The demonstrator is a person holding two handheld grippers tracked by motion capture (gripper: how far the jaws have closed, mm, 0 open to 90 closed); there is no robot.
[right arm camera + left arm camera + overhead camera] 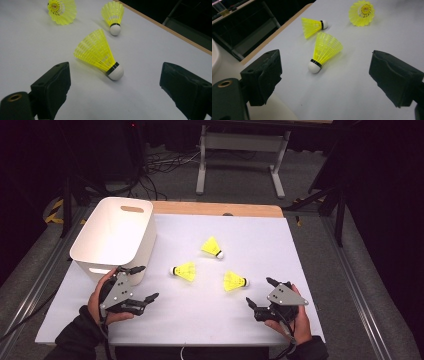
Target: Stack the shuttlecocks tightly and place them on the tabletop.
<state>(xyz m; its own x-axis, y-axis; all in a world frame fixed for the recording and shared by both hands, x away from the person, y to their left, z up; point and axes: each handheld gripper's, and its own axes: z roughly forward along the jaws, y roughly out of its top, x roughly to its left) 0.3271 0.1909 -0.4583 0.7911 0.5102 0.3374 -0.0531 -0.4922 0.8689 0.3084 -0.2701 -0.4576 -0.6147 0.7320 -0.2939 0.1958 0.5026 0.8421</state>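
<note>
One white bin (116, 236) far left. Left gripper (141, 282) below it, jaws wide apart, empty. Three yellow shuttlecocks (185, 271) lying mid-table, between the grippers. Right gripper (260, 292), jaws wide apart, empty.

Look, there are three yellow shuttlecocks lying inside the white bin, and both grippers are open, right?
Not quite. The three yellow shuttlecocks lie on the table, outside the white bin, as the high view shows. The rest holds: the left gripper and right gripper both have their jaws apart.
</note>
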